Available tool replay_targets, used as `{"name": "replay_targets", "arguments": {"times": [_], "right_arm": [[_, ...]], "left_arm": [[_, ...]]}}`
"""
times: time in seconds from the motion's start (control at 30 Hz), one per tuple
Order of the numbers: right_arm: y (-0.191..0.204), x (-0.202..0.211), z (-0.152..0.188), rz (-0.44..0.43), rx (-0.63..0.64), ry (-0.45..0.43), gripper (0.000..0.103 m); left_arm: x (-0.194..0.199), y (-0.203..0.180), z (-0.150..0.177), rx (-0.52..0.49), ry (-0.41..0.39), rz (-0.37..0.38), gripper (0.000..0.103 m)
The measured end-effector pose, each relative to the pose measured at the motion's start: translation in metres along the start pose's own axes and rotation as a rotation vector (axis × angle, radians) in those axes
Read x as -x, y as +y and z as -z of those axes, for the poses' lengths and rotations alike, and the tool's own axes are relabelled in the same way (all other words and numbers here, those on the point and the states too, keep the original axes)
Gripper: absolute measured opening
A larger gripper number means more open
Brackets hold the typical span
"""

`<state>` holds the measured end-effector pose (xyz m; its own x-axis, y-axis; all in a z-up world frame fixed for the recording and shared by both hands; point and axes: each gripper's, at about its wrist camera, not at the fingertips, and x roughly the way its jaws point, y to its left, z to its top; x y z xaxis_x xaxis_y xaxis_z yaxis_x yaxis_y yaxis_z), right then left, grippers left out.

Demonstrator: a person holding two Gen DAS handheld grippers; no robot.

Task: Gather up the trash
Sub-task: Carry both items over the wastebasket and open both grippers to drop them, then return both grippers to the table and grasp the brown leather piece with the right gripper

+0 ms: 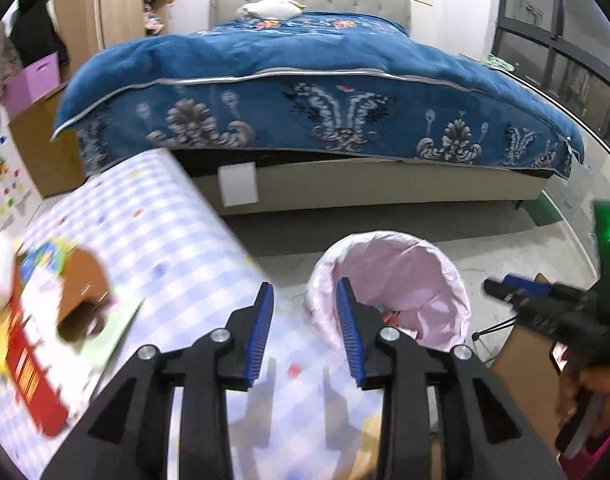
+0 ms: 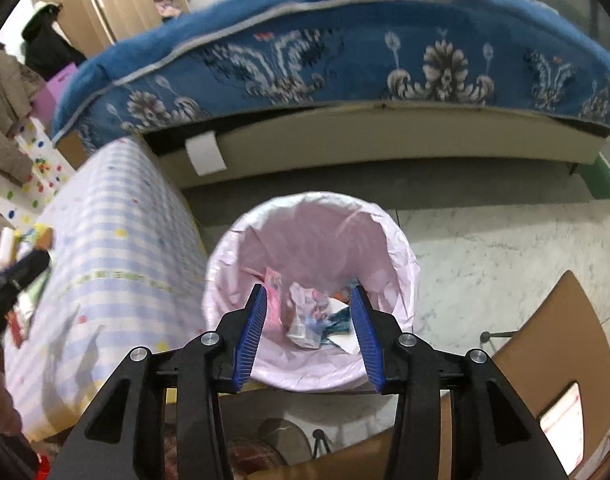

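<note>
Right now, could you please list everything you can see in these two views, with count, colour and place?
Trash bin: one, pink liner, on the floor before the bed.
Wrappers: several, pink and white, inside the bin.
Table: one, blue-checked cloth, left of the bin.
Packaging: a blurred red, brown and yellow pile on the table's left end.
Bed: one, blue floral blanket, behind.
Left gripper: black, blue pads, open, empty, over the table edge.
Right gripper: same, open, empty, above the bin.

Trash (image 2: pixel 305 320) in bin (image 2: pixel 401 248) — beside table (image 2: pixel 117 248)
</note>
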<state>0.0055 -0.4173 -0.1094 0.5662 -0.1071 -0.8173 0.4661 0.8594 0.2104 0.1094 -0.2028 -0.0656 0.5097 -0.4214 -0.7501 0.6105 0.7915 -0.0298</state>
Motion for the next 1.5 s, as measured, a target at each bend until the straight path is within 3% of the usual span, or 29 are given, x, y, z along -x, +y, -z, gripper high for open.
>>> {"name": "replay_targets", "arguments": {"times": [0.2, 0.5, 0.73, 0.83, 0.93, 1.13, 1.37, 1.5], "right_arm": [[0.033, 0.038, 0.011, -0.05, 0.06, -0.048, 0.045], [0.112, 0.058, 0.027, -0.145, 0.225, -0.05, 0.044], [0.183, 0.061, 0.036, -0.221, 0.379, -0.055, 0.018], [0.207, 0.059, 0.033, -0.239, 0.424, -0.058, 0.015], [0.228, 0.057, 0.031, -0.258, 0.461, -0.06, 0.015], [0.262, 0.047, 0.03, -0.291, 0.517, -0.048, 0.018], [0.298, 0.027, 0.027, -0.313, 0.575, -0.028, 0.038], [0.326, 0.009, 0.022, -0.3, 0.619, -0.02, 0.039]], "left_arm": [[0.04, 0.029, 0.035, 0.068, 0.014, -0.041, 0.033], [0.1, 0.094, 0.09, 0.198, 0.002, -0.165, 0.049], [0.13, 0.159, 0.115, 0.339, -0.004, -0.302, 0.065], [0.141, 0.18, 0.12, 0.373, -0.018, -0.357, 0.068], [0.147, 0.199, 0.123, 0.407, -0.03, -0.403, 0.068], [0.144, 0.22, 0.128, 0.447, -0.023, -0.419, 0.069], [0.131, 0.235, 0.128, 0.466, -0.007, -0.425, 0.072], [0.125, 0.245, 0.125, 0.475, -0.004, -0.43, 0.072]]}}
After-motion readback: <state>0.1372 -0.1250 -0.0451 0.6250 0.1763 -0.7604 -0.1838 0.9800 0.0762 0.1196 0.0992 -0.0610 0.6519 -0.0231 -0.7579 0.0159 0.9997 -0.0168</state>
